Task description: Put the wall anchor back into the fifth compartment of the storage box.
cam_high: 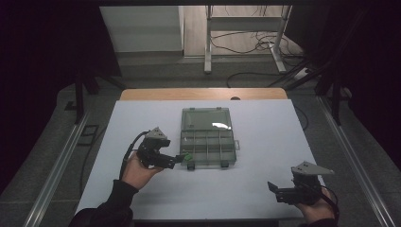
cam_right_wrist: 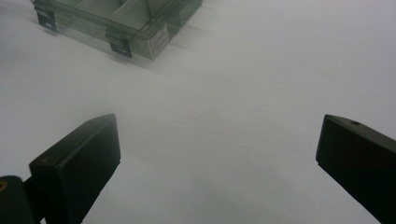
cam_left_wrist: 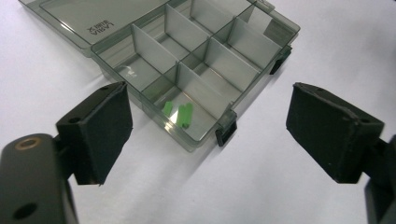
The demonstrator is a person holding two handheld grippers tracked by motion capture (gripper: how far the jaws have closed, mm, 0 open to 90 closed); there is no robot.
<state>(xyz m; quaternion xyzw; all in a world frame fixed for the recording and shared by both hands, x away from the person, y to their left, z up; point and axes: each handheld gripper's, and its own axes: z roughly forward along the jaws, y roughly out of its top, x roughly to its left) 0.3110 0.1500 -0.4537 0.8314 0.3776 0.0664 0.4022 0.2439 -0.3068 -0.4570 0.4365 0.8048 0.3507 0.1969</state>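
Left gripper (cam_left_wrist: 208,135) sits with fingers (cam_left_wrist: 100,133) spread wide, released, nothing between them. Just ahead of these fingers, slightly toward the left finger, is the clear smoky compartment box (cam_left_wrist: 196,70), lid flipped back flat on the far side. In the compartment nearest the fingertips lie the small green pieces (cam_left_wrist: 180,113), about 3 of them, close together, resting on the compartment floor. A black latch (cam_left_wrist: 225,134) on the box's near wall sits roughly midway between the 2 fingers, a bit beyond the tips. Fingers are not touching the box in the left gripper view; in the high view the left gripper (cam_high: 182,159) tips sit right at the box's (cam_high: 206,137) near left corner, contact cannot be told there.

Right gripper (cam_right_wrist: 217,163) is also released, fingers (cam_right_wrist: 77,168) wide apart over bare white counter (cam_right_wrist: 224,93), grasping nothing. The box (cam_right_wrist: 135,18) is well ahead of them, off toward the left finger's side, 2 latches visible on its wall. In the high view the right gripper (cam_high: 273,189) is held by a hand (cam_high: 319,210) near the counter's (cam_high: 265,123) front edge, well apart from the box. The left hand (cam_high: 137,170) holds its gripper from below.
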